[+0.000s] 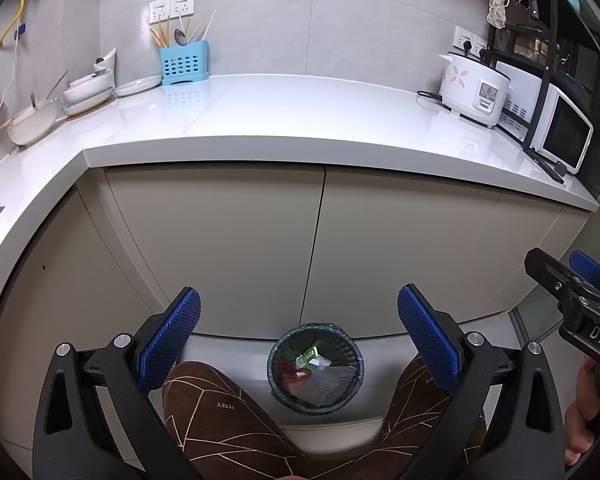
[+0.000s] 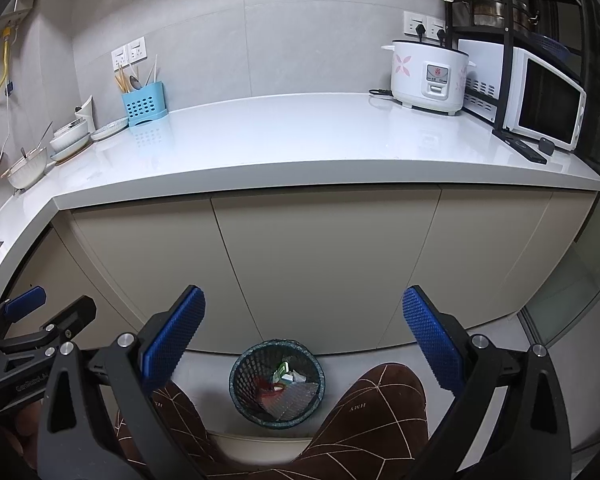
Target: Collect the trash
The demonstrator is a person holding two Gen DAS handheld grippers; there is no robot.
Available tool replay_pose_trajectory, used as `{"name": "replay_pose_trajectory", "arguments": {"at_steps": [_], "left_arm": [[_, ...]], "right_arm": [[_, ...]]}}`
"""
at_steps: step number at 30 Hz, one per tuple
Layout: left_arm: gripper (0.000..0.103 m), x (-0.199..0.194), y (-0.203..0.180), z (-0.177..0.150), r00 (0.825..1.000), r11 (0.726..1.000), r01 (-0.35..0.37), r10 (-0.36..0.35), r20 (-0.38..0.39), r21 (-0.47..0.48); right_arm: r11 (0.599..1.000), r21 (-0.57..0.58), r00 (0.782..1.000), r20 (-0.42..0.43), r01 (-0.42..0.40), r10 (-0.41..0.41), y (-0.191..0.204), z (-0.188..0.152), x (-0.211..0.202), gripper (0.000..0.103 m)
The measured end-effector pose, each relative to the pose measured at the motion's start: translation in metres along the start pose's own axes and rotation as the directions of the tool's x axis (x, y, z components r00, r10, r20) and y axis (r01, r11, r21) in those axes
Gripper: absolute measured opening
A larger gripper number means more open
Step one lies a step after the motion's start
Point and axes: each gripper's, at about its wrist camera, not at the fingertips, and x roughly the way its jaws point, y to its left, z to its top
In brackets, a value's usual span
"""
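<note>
Both the left gripper (image 1: 299, 334) and right gripper (image 2: 303, 332) hang released and empty above the trash-filled bin (image 1: 315, 368) at lower centre, so collecting looks done, with no loose scraps visible to seek next.

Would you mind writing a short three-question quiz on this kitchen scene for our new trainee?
1. True or false: the left gripper and the right gripper both hold a piece of trash.
2. Where does the mesh trash bin stand? A) on the countertop B) on the floor in front of the cabinet doors C) inside the microwave
3. Fill in: the blue utensil holder on the countertop stands against the ____.

Key:
1. False; both are open and hold nothing.
2. B
3. wall
</note>
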Motion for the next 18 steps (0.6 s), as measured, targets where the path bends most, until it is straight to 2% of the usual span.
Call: {"name": "replay_pose_trajectory", "arguments": {"at_steps": [18], "left_arm": [[0.097,0.0008,-0.0035,-0.0019,1.0,1.0,0.002,-0.002,-0.006,0.015]], "right_arm": [[1.0,-0.013,1.0,-0.005,0.004,-0.004,0.0061,-0.0007,0.002,0.095]]}}
